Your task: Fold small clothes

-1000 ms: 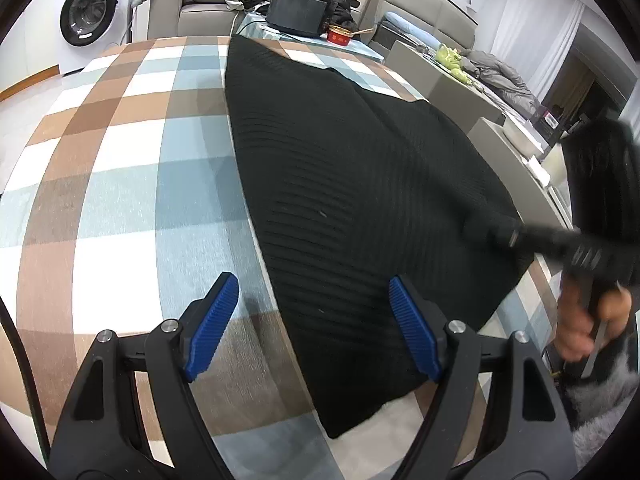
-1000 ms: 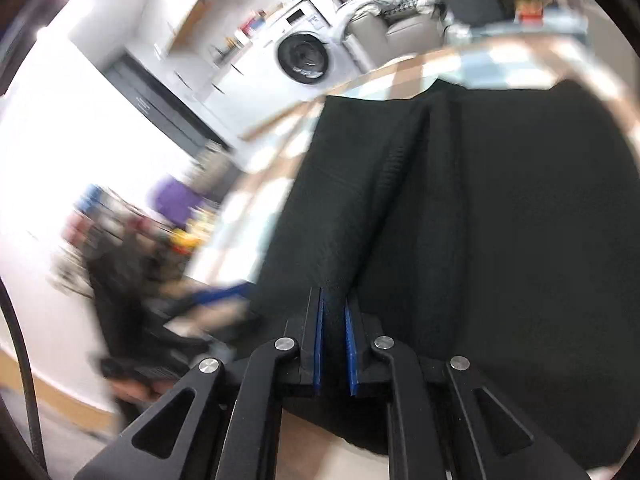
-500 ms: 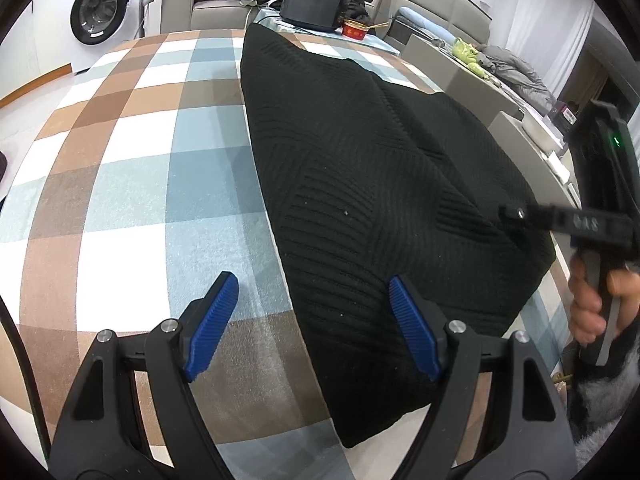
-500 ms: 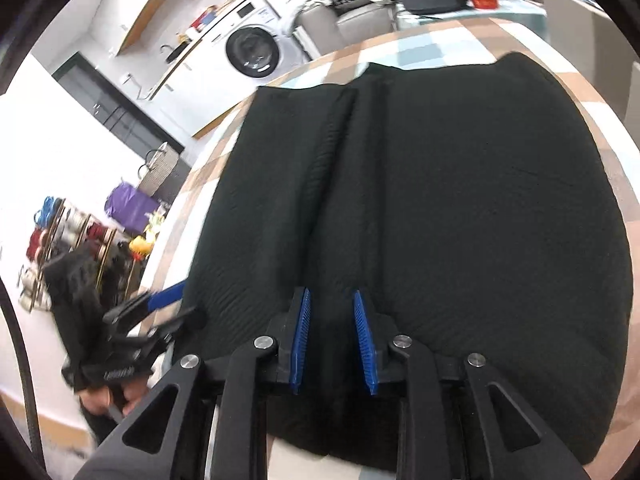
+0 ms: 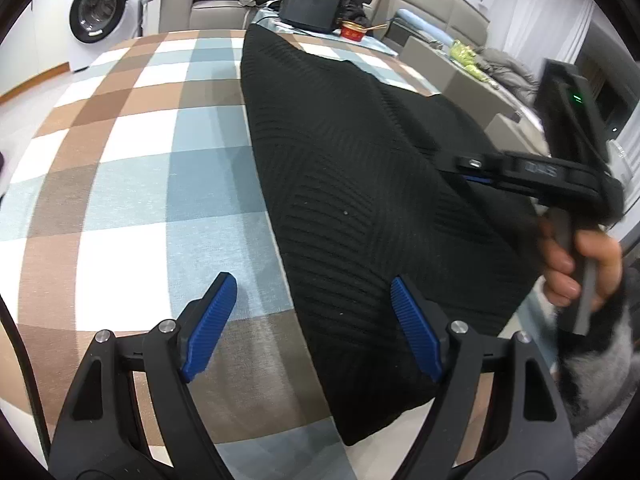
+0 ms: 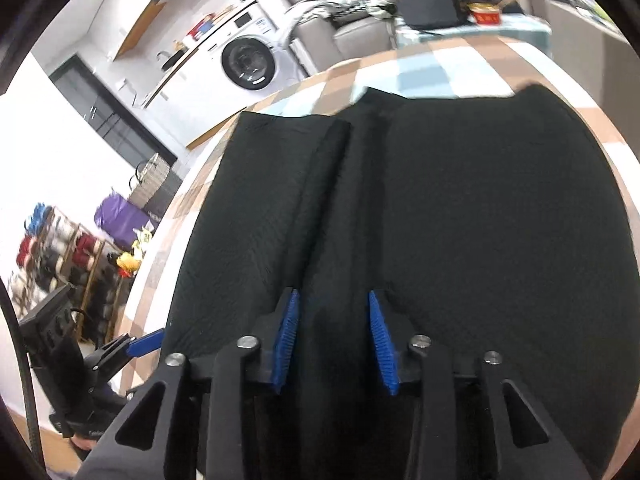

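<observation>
A black ribbed knit garment lies folded lengthwise on the checked tablecloth; it also shows in the right wrist view. My left gripper is open and empty, hovering over the garment's near left edge. My right gripper is open just above the garment's near edge, with a raised fold of cloth between its jaws, not clamped. In the left wrist view the right gripper reaches in from the right over the garment, held by a hand. The left gripper shows at the lower left of the right wrist view.
A black box and a red bowl stand on a side table past the far end. A washing machine and a sofa are behind. Shelves with clutter stand off the table's left side.
My right gripper has opened and let go of the fold it was clamping. The garment has settled flatter on the table. My left gripper stayed open and drifted slightly forward.
</observation>
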### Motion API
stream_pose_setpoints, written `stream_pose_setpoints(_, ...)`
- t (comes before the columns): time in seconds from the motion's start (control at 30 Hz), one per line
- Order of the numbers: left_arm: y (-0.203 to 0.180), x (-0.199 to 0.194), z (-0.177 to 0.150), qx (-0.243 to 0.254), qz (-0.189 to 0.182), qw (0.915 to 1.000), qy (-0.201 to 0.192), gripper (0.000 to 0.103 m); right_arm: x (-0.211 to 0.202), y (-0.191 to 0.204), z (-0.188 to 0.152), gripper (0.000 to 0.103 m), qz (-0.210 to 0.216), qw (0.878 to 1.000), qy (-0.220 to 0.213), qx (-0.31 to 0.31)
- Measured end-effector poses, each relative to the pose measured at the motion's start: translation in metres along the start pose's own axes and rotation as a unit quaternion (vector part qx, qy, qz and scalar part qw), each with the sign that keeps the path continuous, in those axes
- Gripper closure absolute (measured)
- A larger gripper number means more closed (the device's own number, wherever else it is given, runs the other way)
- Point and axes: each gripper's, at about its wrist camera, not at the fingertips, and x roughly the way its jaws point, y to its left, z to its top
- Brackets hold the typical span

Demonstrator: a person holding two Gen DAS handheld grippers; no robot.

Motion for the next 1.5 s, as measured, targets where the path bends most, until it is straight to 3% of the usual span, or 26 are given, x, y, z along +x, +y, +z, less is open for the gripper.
stream_pose_setpoints(0.03, 0.001, 0.0, 0.001, -0.003, -0.004, 1.0, 0.0, 0.026, 0.004, 0.002, 0.003, 0.073, -0.004, 1.0, 0.004, 0.0)
stream_pose_setpoints(0.13, 0.003, -0.001, 0.003, -0.012, -0.01, 0.9999, -0.001, 0.026, 0.014, 0.002, 0.009, 0.096, -0.028, 0.999, 0.014, 0.004)
stream_pose_setpoints(0.17, 0.004, -0.002, 0.004, -0.013, -0.014, 0.9998, -0.003, 0.026, 0.012, 0.004, 0.01, 0.098, -0.033, 0.999, 0.008, -0.004)
stream_pose_setpoints(0.33, 0.007, -0.011, 0.011, -0.029, -0.039, 0.9986, -0.019, 0.026, -0.029, 0.018, 0.011, 0.099, -0.045, 0.997, -0.044, -0.049)
stream_pose_setpoints(0.5, 0.003, -0.012, 0.017, -0.03, -0.056, 0.9976, -0.026, 0.026, -0.077, -0.018, -0.001, 0.099, -0.119, 0.989, -0.087, -0.01)
stream_pose_setpoints(0.6, -0.001, -0.002, 0.017, -0.031, -0.063, 0.9974, -0.014, 0.026, -0.07, -0.049, -0.006, 0.099, -0.14, 0.988, -0.06, 0.025)
stream_pose_setpoints(0.67, -0.005, 0.003, 0.016, -0.027, -0.061, 0.9978, -0.005, 0.026, -0.063, -0.062, -0.01, 0.099, -0.125, 0.99, -0.047, 0.039)
stream_pose_setpoints(0.93, -0.014, 0.009, 0.011, -0.025, -0.057, 0.9981, 0.005, 0.026, -0.071, -0.058, -0.003, 0.099, -0.117, 0.991, -0.062, 0.004)
stream_pose_setpoints(1.07, -0.017, 0.018, 0.014, -0.026, -0.051, 0.9983, 0.011, 0.026, -0.068, -0.069, -0.003, 0.084, -0.151, 0.988, -0.032, 0.022)
stream_pose_setpoints(1.1, -0.02, 0.02, 0.017, -0.024, -0.053, 0.9983, 0.009, 0.026, -0.073, -0.074, -0.006, 0.083, -0.145, 0.988, -0.035, 0.032)
stream_pose_setpoints(1.23, -0.033, 0.031, 0.033, -0.005, -0.05, 0.9987, 0.008, 0.026, -0.092, -0.086, -0.02, 0.059, -0.131, 0.988, -0.057, 0.064)
stream_pose_setpoints(1.33, -0.045, 0.046, 0.045, 0.015, -0.023, 0.9995, 0.013, 0.027, -0.098, -0.09, -0.026, 0.056, -0.13, 0.987, -0.059, 0.07)
stream_pose_setpoints(1.43, -0.047, 0.058, 0.057, 0.008, -0.015, 0.9998, 0.011, 0.038, -0.1, -0.096, -0.031, 0.052, -0.129, 0.986, -0.058, 0.084)
stream_pose_setpoints(1.5, -0.046, 0.063, 0.063, 0.003, -0.011, 0.9999, 0.01, 0.058, -0.1, -0.098, -0.032, 0.052, -0.127, 0.986, -0.055, 0.091)
